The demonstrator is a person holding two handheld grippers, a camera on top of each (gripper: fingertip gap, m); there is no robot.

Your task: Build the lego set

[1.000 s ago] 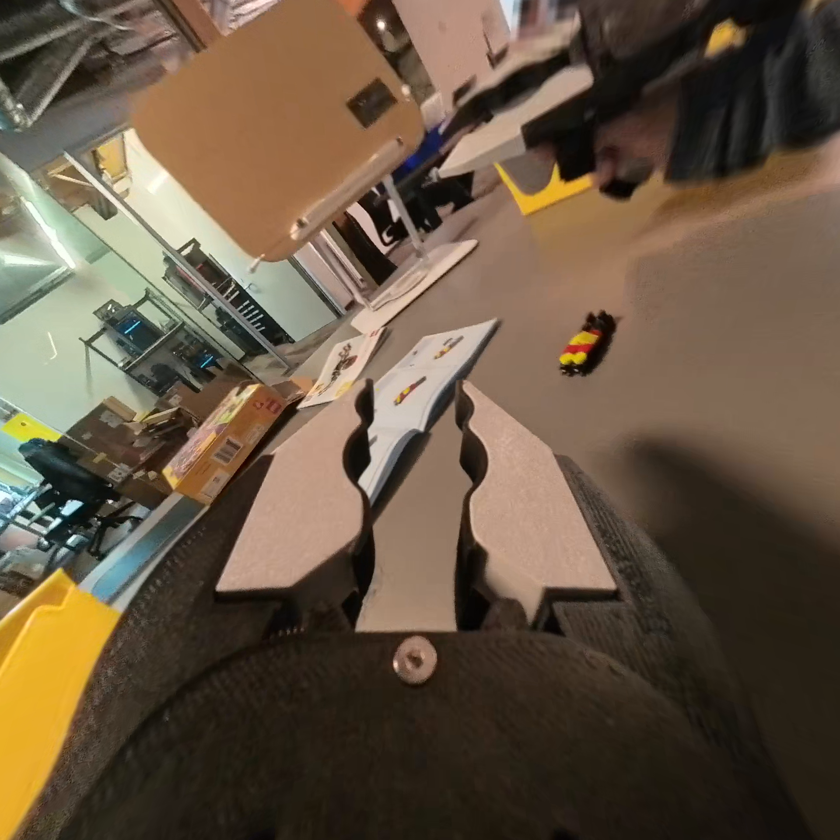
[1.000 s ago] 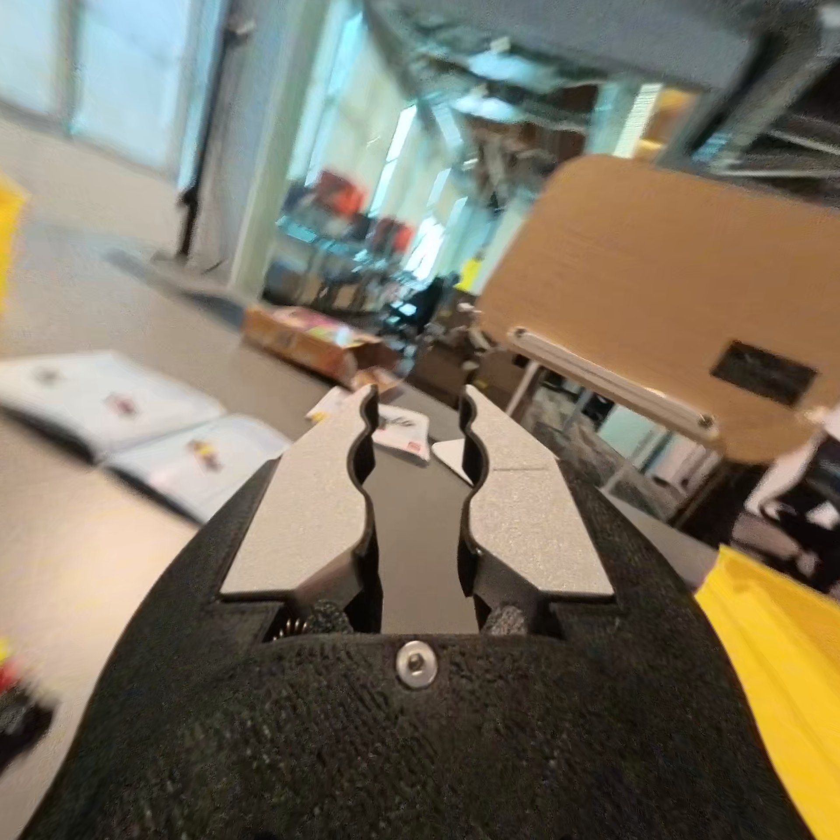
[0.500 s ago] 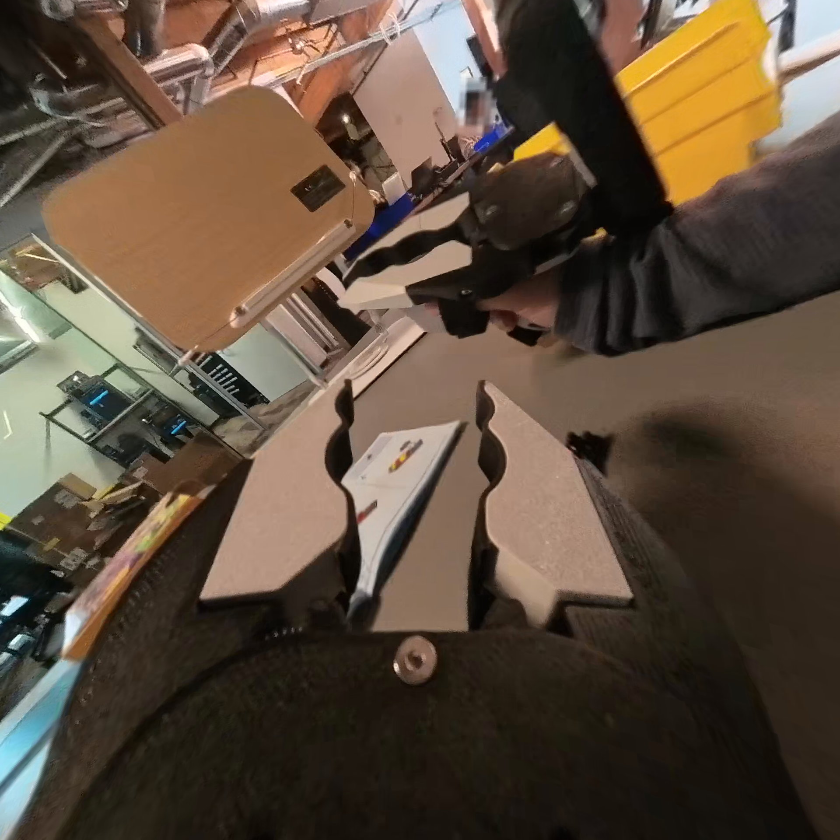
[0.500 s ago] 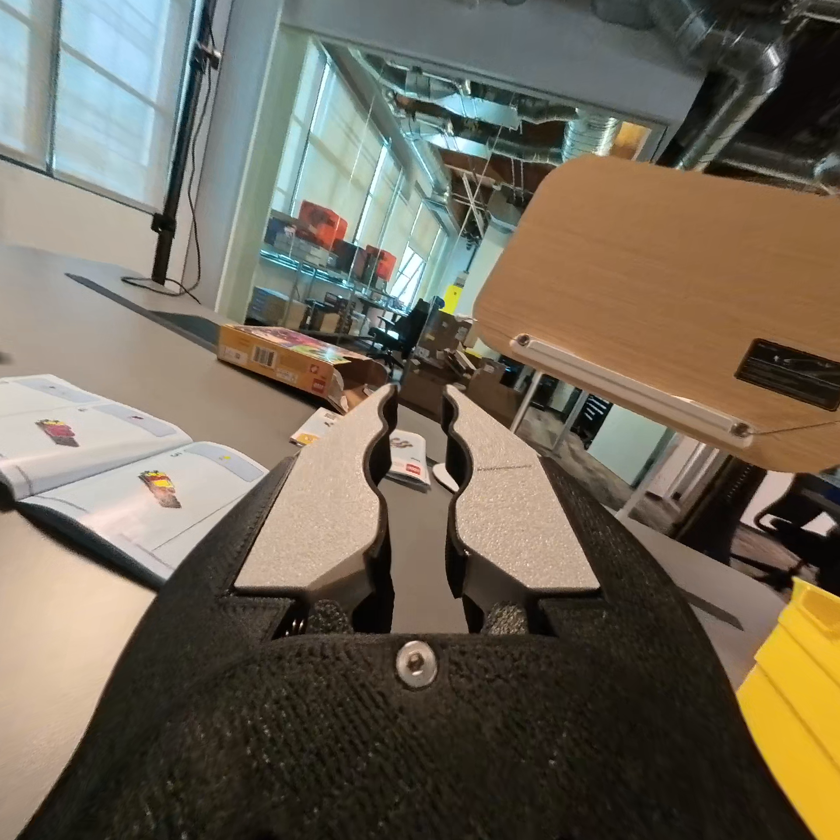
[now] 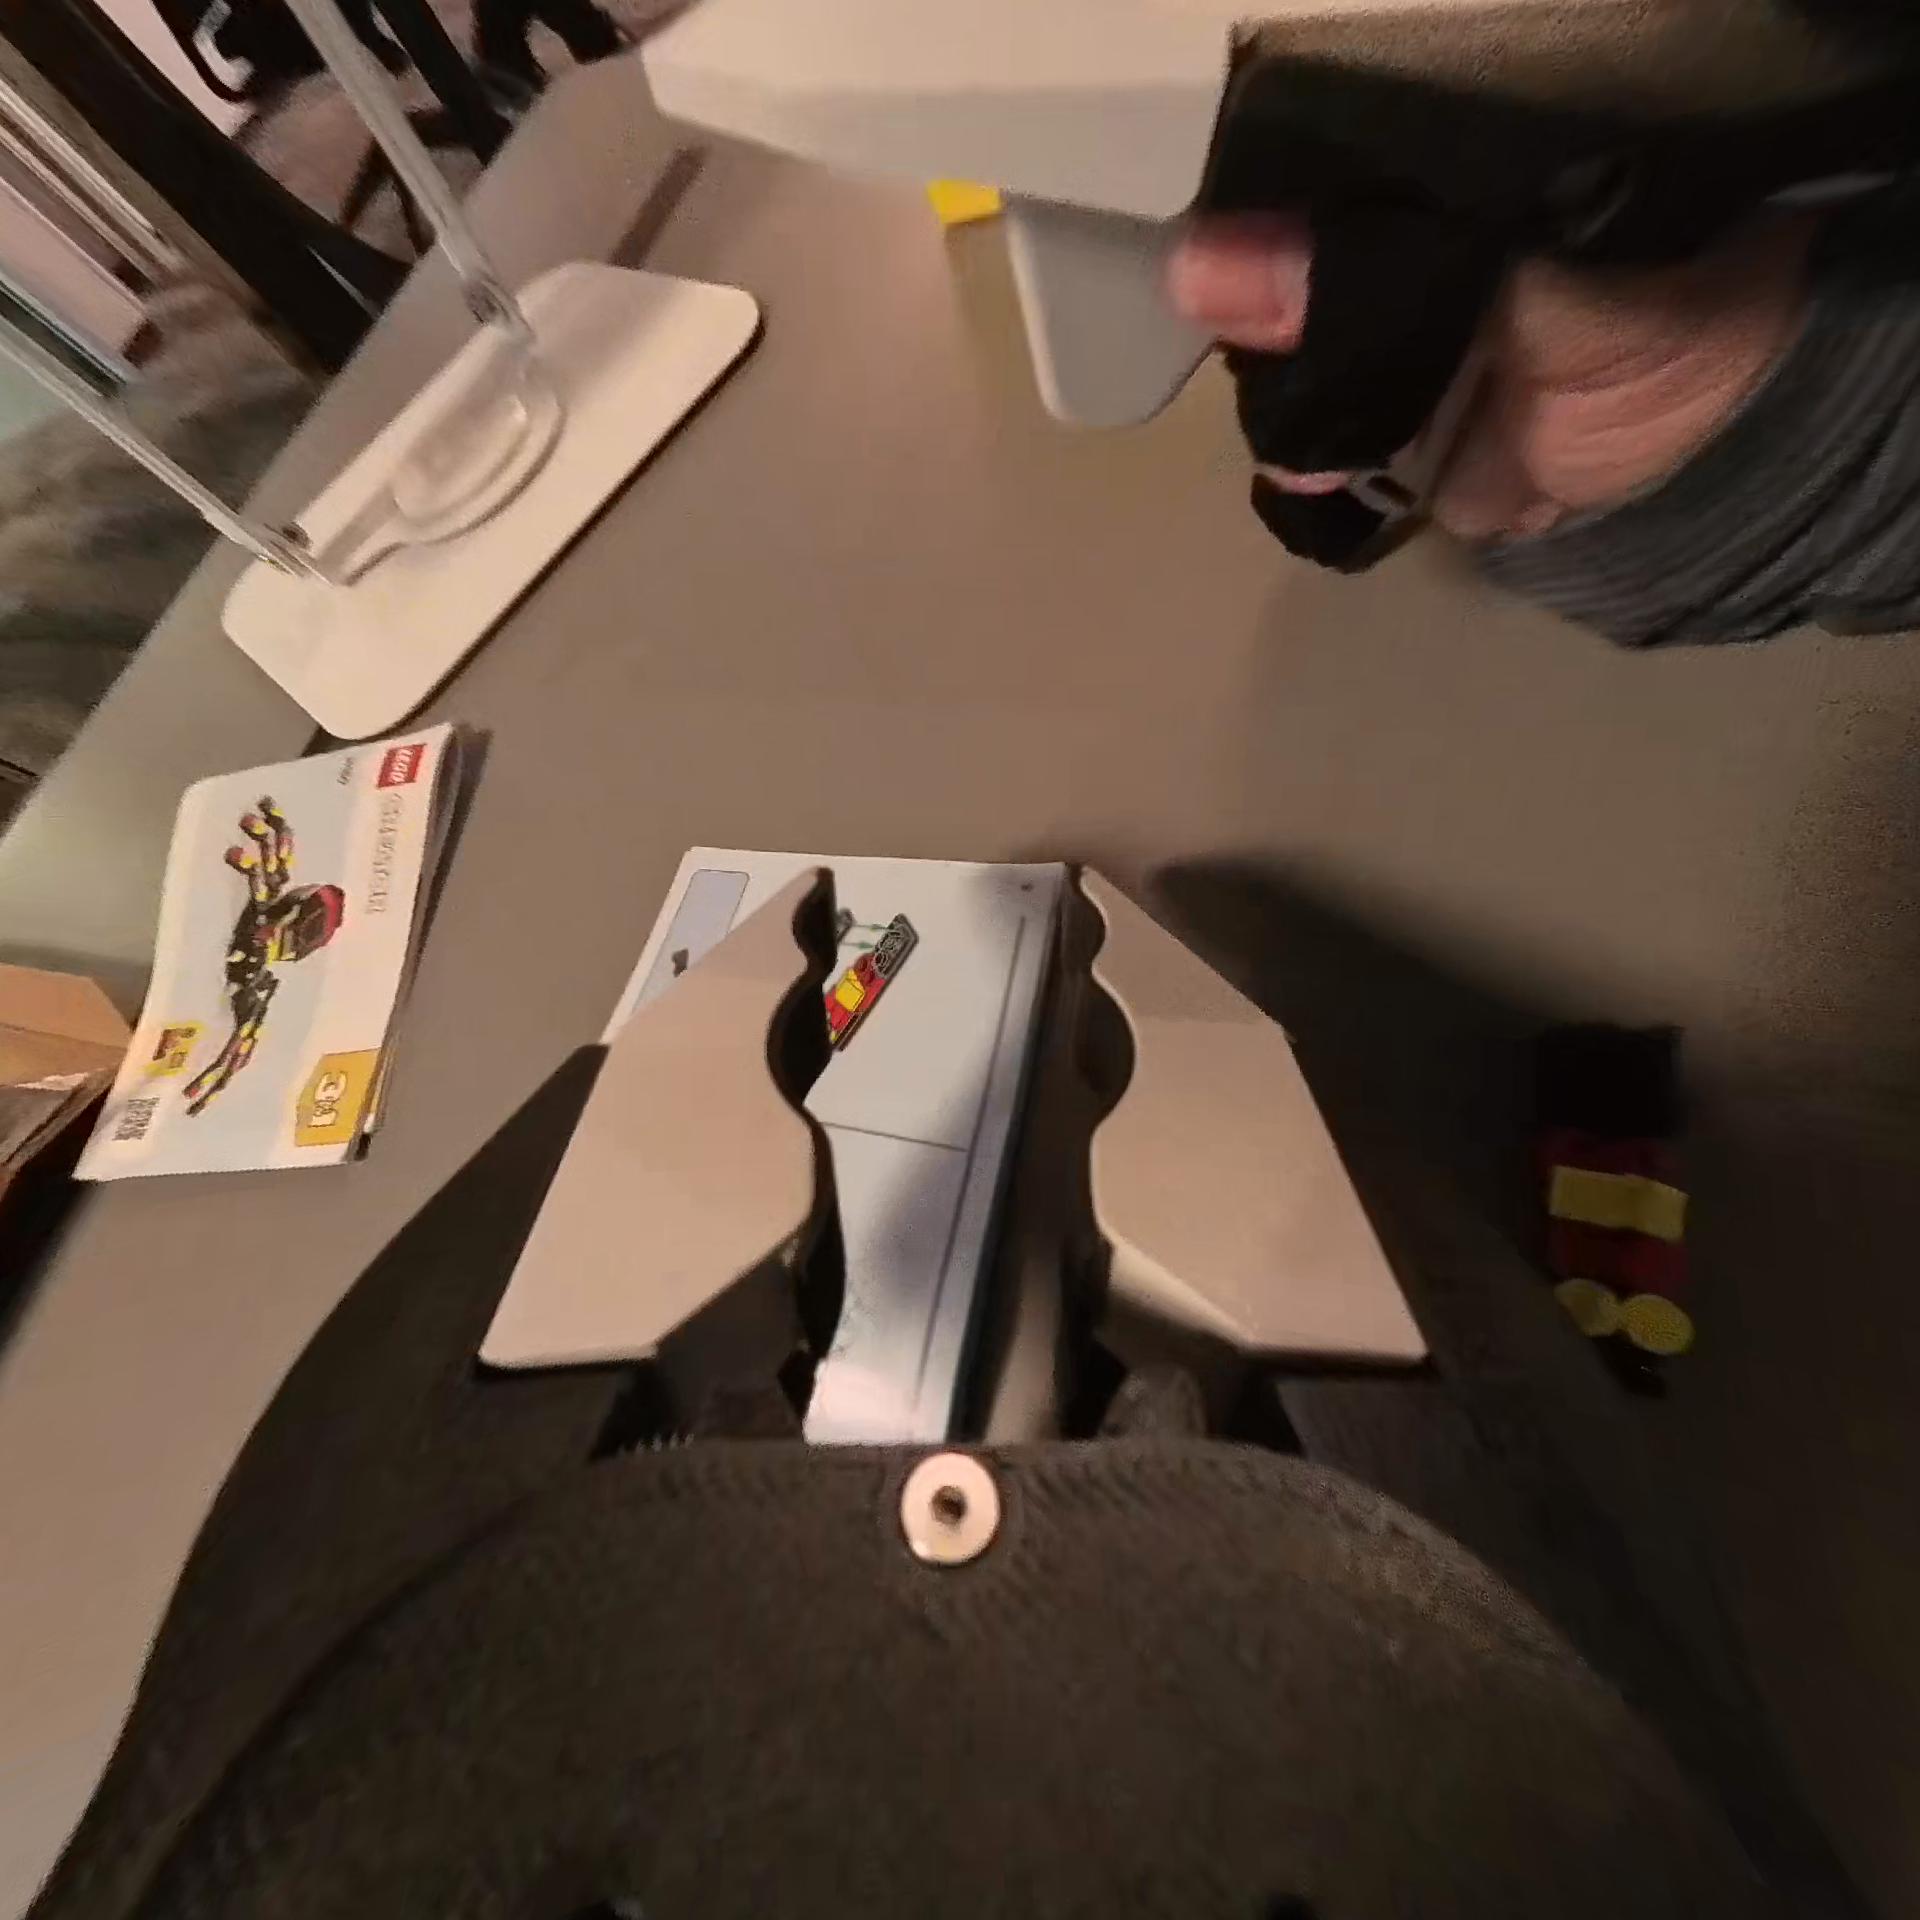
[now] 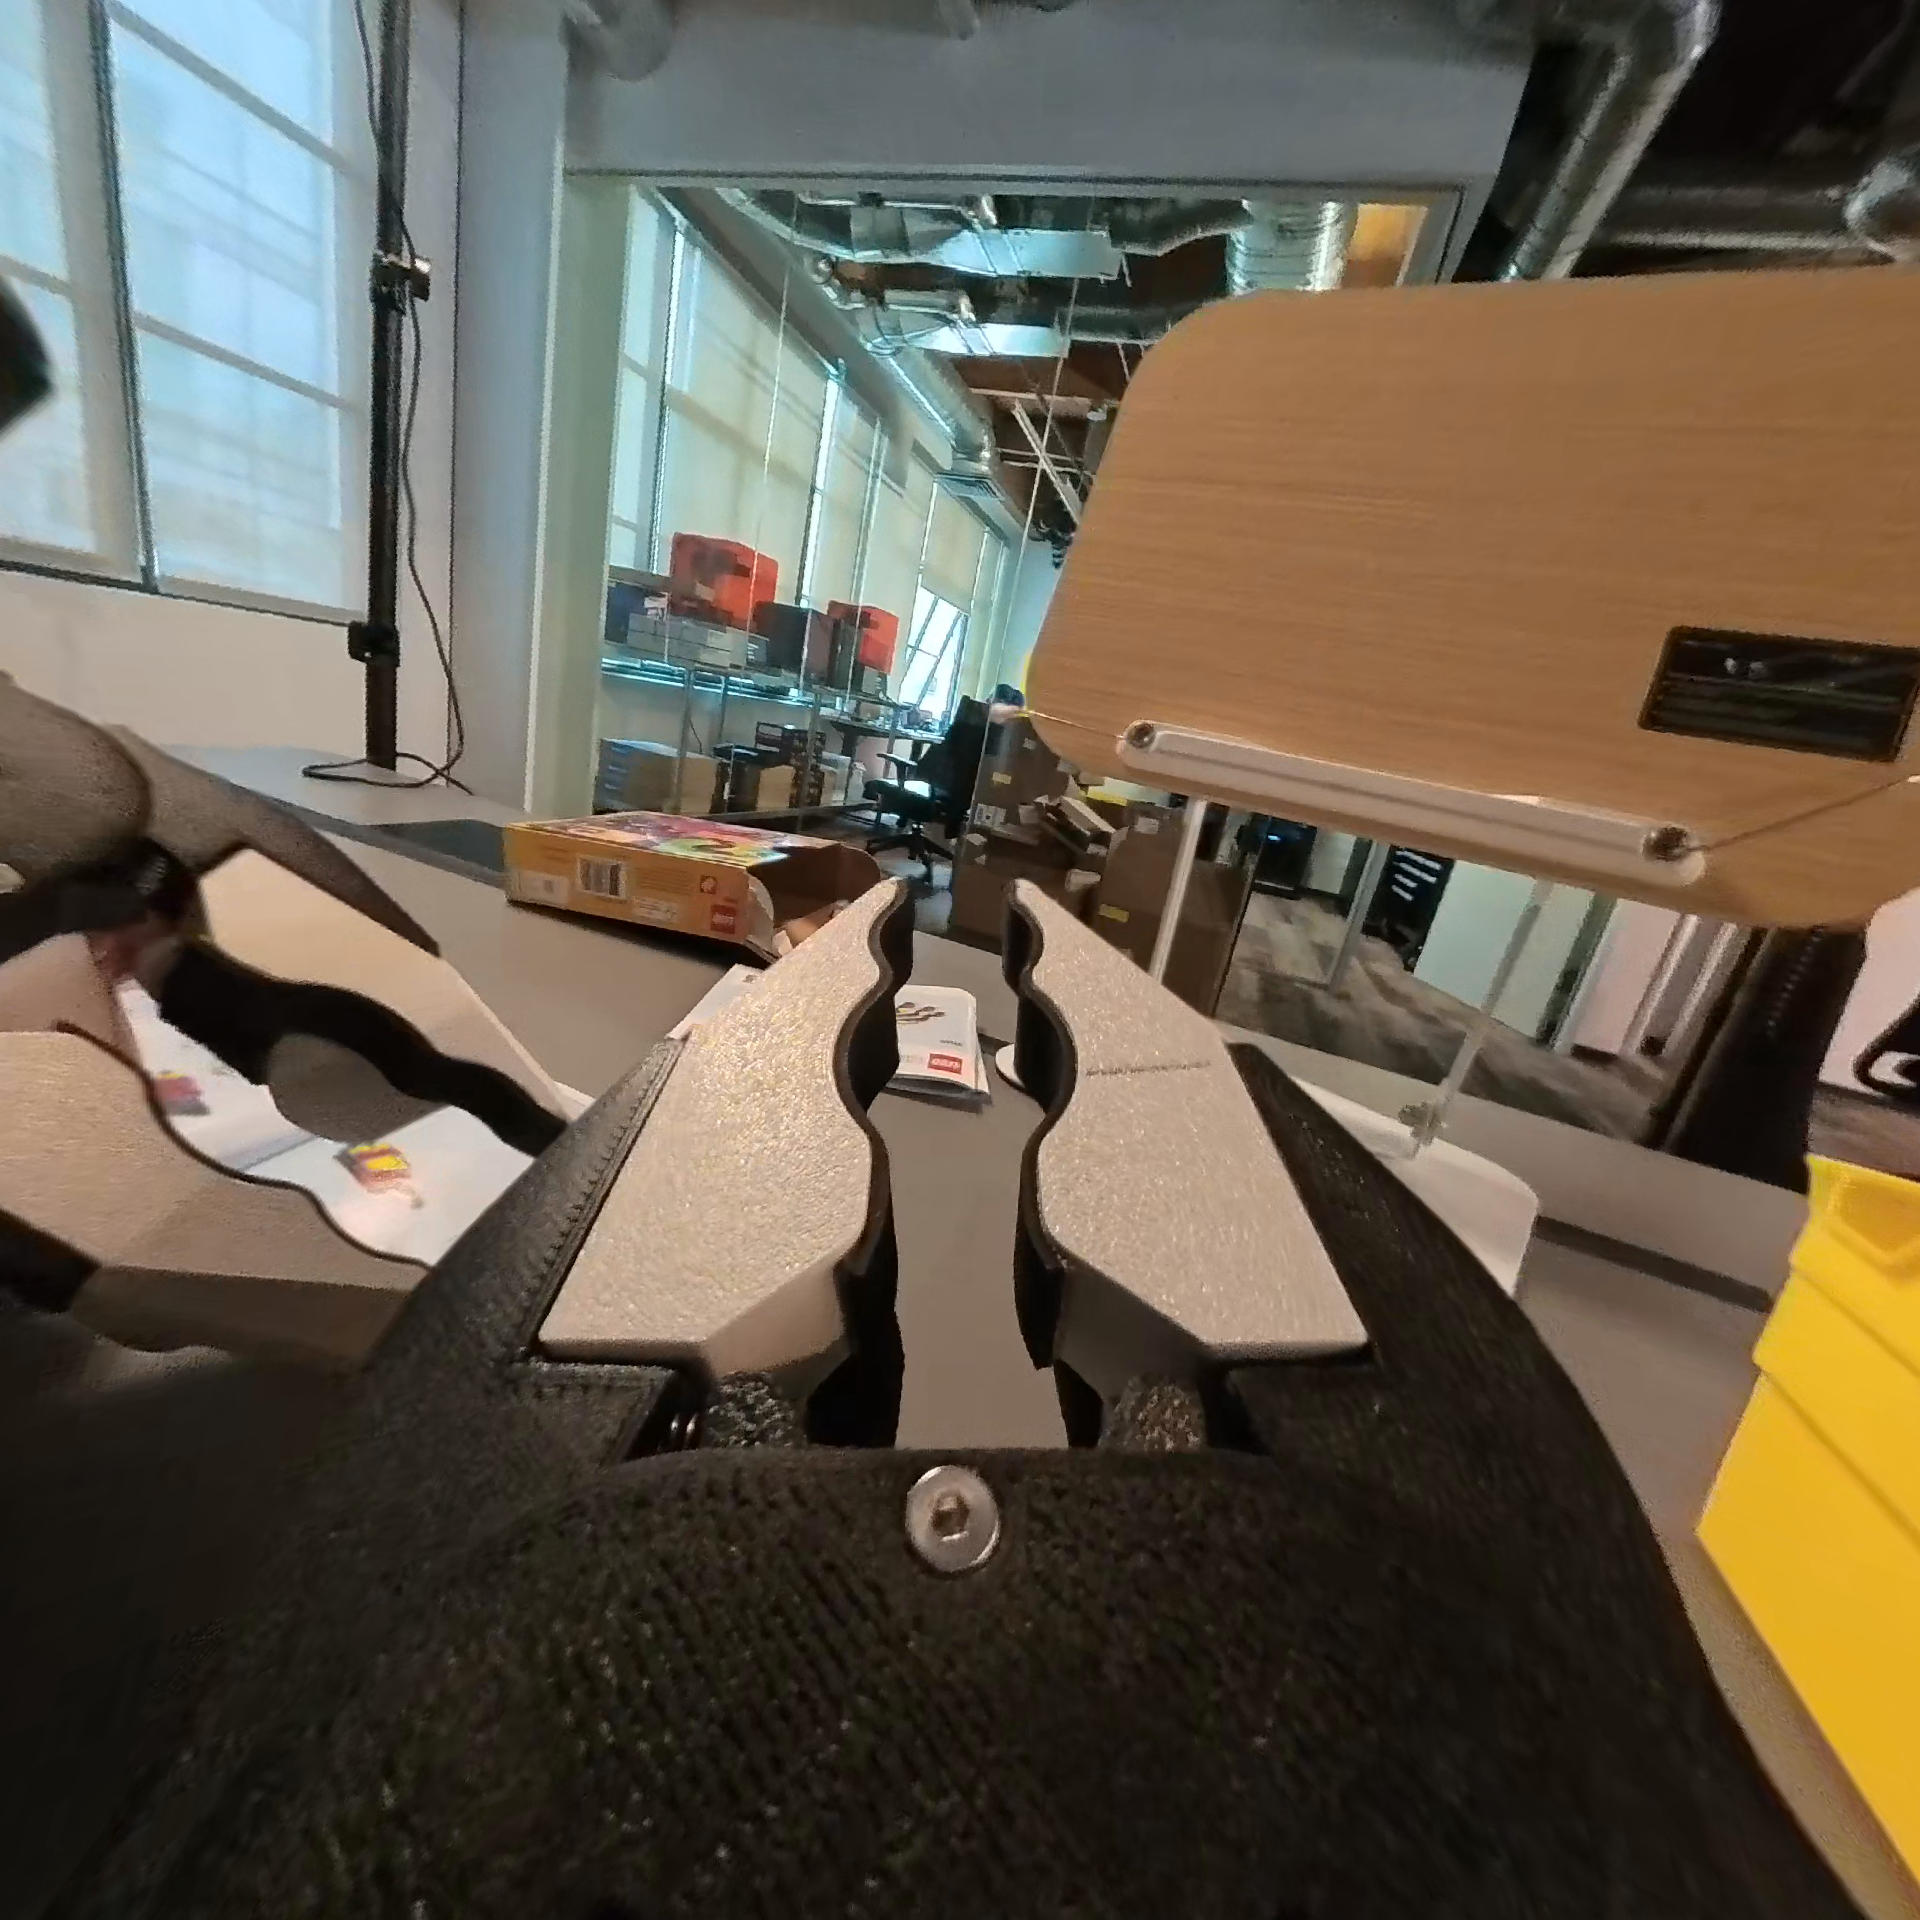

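You have two grippers here: the left gripper [image 5: 951, 914] and the right gripper [image 6: 956, 914], each with two grey fingers [image 5: 686, 1132]. On the table [image 5: 935, 644] you can count two booklets, one open booklet [image 5: 925, 1049] and one closed booklet [image 5: 275, 956]. There is one small model [image 5: 1610, 1216] of black, red and yellow bricks. You see one cardboard box [image 6: 665, 883], one wooden stand [image 6: 1507, 592] with one white base [image 5: 488, 488], and one yellow bin [image 6: 1829, 1455]. One hand [image 5: 1621, 384] shows, with one grey sleeve [image 5: 1766, 520].
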